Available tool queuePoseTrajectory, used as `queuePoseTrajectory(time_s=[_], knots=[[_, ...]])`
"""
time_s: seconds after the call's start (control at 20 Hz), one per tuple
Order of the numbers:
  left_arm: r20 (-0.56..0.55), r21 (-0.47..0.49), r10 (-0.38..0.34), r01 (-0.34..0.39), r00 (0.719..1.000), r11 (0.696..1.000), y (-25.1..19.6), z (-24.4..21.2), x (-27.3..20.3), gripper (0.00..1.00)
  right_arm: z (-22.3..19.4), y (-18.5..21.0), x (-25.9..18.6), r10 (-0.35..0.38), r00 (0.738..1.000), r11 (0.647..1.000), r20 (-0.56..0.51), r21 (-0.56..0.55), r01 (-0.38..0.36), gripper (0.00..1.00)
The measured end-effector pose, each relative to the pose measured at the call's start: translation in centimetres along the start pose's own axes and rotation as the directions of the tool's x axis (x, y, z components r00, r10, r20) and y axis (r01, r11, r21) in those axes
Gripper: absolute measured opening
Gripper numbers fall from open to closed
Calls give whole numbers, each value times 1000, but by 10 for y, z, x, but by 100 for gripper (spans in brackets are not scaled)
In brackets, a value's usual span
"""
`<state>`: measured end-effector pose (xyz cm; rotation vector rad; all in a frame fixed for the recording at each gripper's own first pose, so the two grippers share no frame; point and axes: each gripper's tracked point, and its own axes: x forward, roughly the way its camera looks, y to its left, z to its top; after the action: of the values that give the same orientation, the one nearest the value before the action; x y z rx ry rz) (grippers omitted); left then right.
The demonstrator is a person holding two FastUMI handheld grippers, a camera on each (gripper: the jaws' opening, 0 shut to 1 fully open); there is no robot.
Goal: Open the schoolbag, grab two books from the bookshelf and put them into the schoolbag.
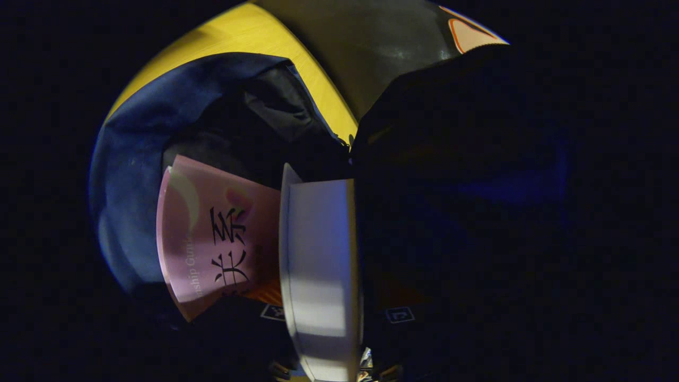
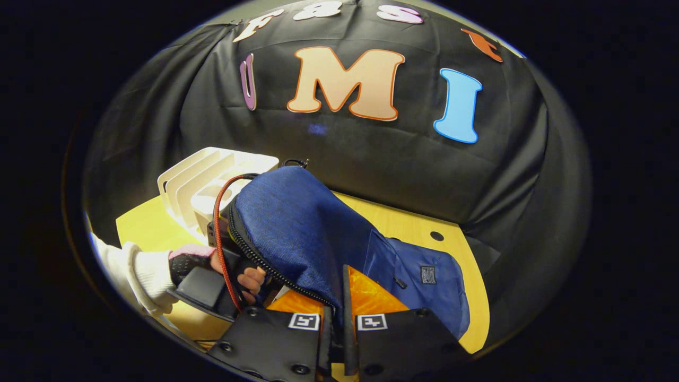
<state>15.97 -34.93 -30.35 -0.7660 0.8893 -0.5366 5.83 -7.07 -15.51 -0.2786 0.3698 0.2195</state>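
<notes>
Matt woven cloth schoolbag (image 2: 297, 223)

Mouth of blue fabric schoolbag (image 1: 132, 175) crowded: pink paperback book (image 1: 212, 239) and white book (image 1: 318, 265) stand inside. Dark gap behind them remains open. Yellow wooden tabletop (image 2: 414, 228) right of bag lies bare; white slotted bookshelf (image 2: 201, 180) blocks the left.

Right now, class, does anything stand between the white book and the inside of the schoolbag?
Nothing visible does. The white book points into the open mouth of the schoolbag, beside a pink book already inside; the right gripper pinches the zip edge, holding the flap clear.
</notes>
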Motion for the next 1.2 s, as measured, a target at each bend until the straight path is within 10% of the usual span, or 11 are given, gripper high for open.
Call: queuePoseTrajectory(time_s=[0.25,0.3,0.5,1.0,1.2], knots=[[11,139,132,-133,991,981,2,-1,-22,61,-1,-9,-4,-11,1000,998,1,58,11,14],[19,169,163,-164,986,972,2,-2,-31,77,-2,-9,-4,-9,1000,997,0,70,9,12],[85,295,323,-334,942,895,18,-5,-73,96,-9,-8,-5,12,1000,993,-7,122,-11,12],[184,293,456,-491,871,820,34,-36,-176,96,-39,21,-4,116,992,984,-53,146,-107,19],[265,215,494,-550,828,807,36,-28,-214,95,-64,35,-12,176,977,975,-118,158,-157,49]])
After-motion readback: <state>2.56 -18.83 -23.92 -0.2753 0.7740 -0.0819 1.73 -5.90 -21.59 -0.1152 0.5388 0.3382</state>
